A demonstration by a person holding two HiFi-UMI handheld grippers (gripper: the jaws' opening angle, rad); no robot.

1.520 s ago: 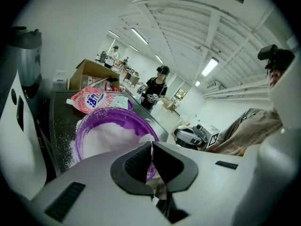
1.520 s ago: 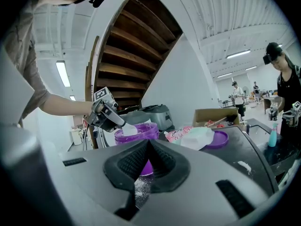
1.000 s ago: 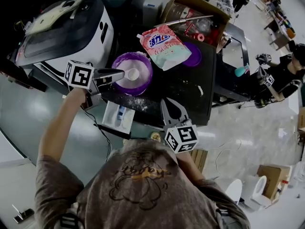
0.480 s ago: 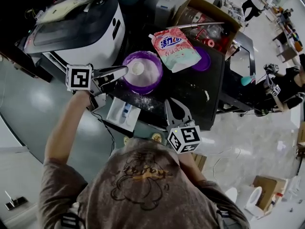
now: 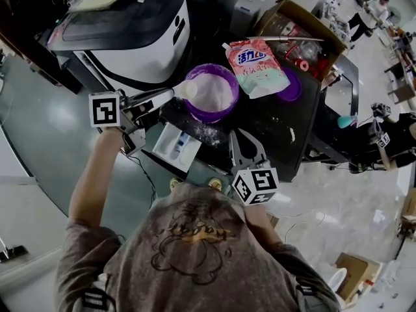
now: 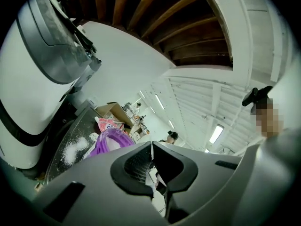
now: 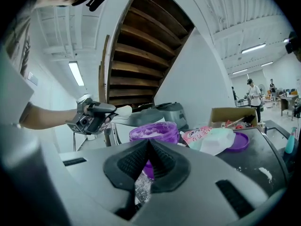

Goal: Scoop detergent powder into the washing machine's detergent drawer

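At the round purple tub [image 5: 207, 116], the left gripper [image 5: 168, 93] is pinching a white plastic scoop [image 5: 185, 90]; the right gripper [image 5: 243, 135] is hanging closed, empty.

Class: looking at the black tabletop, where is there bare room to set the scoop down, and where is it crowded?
Bare: the dark stretch of tabletop between the purple tub, the purple lid and the right claw. Crowded: the back, where tub, detergent pouch and cardboard box cluster.
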